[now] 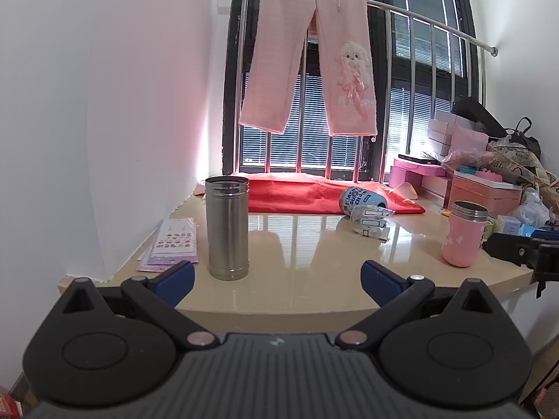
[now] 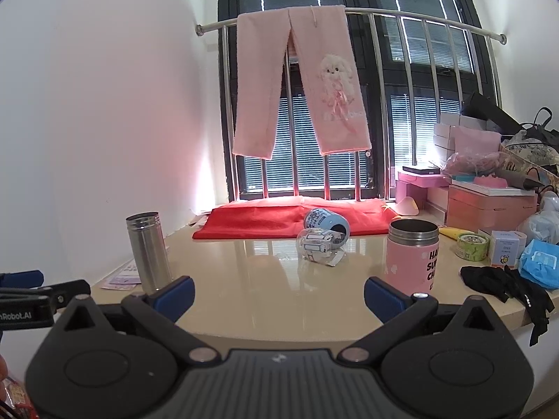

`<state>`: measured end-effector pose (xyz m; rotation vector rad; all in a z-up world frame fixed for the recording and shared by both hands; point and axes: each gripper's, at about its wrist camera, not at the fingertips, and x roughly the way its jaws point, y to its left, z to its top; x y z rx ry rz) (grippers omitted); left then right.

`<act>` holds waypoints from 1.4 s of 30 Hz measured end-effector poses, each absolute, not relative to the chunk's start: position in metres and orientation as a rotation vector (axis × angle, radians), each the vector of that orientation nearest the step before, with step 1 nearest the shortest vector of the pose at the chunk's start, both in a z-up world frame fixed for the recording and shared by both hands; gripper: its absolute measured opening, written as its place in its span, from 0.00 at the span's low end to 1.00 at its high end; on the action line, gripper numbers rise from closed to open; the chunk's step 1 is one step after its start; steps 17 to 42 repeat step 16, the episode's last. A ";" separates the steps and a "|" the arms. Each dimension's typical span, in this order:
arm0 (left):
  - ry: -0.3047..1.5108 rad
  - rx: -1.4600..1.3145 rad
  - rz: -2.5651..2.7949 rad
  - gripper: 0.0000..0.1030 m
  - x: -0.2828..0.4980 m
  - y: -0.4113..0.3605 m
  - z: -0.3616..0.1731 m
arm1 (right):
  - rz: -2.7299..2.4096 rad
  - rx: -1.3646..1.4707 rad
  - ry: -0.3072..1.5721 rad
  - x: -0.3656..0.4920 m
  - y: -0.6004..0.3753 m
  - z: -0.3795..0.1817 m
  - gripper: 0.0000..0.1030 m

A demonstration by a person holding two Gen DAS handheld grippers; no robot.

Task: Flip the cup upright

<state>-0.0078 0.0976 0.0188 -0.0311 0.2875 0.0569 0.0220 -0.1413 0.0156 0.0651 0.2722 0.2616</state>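
A blue printed cup (image 1: 363, 200) lies on its side at the back of the beige counter, also in the right wrist view (image 2: 325, 222). A clear glass cup (image 1: 372, 221) lies on its side just in front of it, also in the right wrist view (image 2: 319, 246). A steel tumbler (image 1: 227, 227) stands upright at the left (image 2: 146, 251). A pink tumbler (image 1: 463, 234) stands upright at the right (image 2: 412, 258). My left gripper (image 1: 277, 281) is open and empty at the counter's front edge. My right gripper (image 2: 279, 293) is open and empty at the front edge too.
A red cloth (image 1: 314, 193) lies under the barred window. Pink trousers (image 1: 314, 59) hang on the rail. Sticker sheets (image 1: 173, 241) lie at the left by the wall. Boxes, bags, a tape roll (image 2: 471, 246) and a black cloth (image 2: 506, 284) crowd the right side.
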 end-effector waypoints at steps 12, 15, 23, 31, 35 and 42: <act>0.282 -0.026 0.047 1.00 -0.009 0.098 0.019 | 0.261 0.064 0.274 0.022 -0.141 0.015 1.00; 0.276 -0.025 0.042 1.00 -0.011 0.097 0.019 | 0.261 0.064 0.275 0.022 -0.141 0.015 1.00; 0.278 -0.023 0.044 1.00 -0.011 0.097 0.019 | 0.262 0.064 0.275 0.022 -0.141 0.015 1.00; 0.278 -0.023 0.044 1.00 -0.011 0.097 0.019 | 0.262 0.064 0.275 0.022 -0.141 0.015 1.00; 0.278 -0.023 0.044 1.00 -0.011 0.097 0.019 | 0.262 0.064 0.275 0.022 -0.141 0.015 1.00; 0.278 -0.023 0.044 1.00 -0.011 0.097 0.019 | 0.262 0.064 0.275 0.022 -0.141 0.015 1.00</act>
